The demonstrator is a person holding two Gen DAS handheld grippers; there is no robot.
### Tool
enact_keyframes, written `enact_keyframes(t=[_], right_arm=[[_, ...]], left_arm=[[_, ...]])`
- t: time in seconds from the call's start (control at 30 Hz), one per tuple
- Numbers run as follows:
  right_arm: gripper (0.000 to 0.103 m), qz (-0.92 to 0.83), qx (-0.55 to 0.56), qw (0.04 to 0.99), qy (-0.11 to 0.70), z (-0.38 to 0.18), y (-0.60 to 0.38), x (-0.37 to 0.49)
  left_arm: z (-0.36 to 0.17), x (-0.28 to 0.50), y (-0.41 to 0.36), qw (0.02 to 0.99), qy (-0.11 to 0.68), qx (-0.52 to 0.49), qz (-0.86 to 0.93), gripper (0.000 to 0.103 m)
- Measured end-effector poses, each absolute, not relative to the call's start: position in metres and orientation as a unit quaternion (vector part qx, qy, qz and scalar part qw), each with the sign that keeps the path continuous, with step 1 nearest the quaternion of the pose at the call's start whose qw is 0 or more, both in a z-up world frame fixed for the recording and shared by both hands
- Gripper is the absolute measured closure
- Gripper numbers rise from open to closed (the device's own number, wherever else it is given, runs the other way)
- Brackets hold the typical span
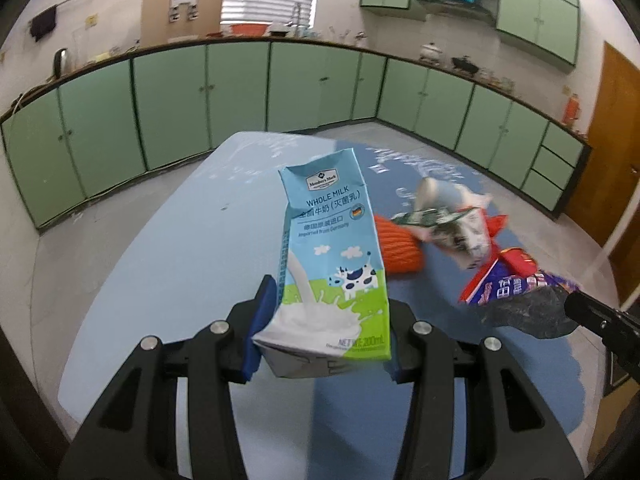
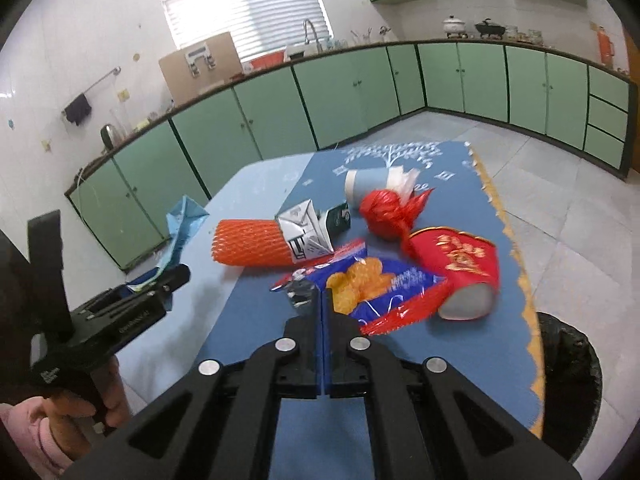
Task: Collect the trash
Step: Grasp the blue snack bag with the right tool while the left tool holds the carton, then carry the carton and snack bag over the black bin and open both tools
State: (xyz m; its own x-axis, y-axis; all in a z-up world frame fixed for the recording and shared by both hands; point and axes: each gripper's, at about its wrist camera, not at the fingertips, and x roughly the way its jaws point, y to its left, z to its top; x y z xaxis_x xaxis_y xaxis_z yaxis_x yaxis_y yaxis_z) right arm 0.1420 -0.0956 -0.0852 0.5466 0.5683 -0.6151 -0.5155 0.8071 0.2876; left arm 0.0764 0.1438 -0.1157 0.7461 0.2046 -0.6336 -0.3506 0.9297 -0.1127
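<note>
Near table edge (image 2: 516, 248), snack wrapper (image 2: 384, 292) seemingly pinched

— What runs along the walls?
— Green base cabinets (image 1: 168, 104) under a dark counter (image 2: 360, 46), with green wall cupboards (image 1: 536, 12) at two o'clock.
— And the light?
— A bright window with white blinds (image 2: 244, 4) at twelve o'clock.
— The floor?
— Pale grey tiles (image 2: 568, 240). A brown wooden door (image 1: 616, 152) stands at three o'clock, and white tiled walls (image 2: 80, 32) at ten.
</note>
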Motion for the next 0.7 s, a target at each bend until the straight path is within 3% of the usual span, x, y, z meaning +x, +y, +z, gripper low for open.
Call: enact_keyframes(t=[0.7], right_arm=[[0.103, 0.219, 0.071, 0.917, 0.327, -0.056, -0.201, 0.113]], left_arm=[[-0.085, 0.094, 0.034, 0.95, 0.303, -0.076, -0.002, 0.058]])
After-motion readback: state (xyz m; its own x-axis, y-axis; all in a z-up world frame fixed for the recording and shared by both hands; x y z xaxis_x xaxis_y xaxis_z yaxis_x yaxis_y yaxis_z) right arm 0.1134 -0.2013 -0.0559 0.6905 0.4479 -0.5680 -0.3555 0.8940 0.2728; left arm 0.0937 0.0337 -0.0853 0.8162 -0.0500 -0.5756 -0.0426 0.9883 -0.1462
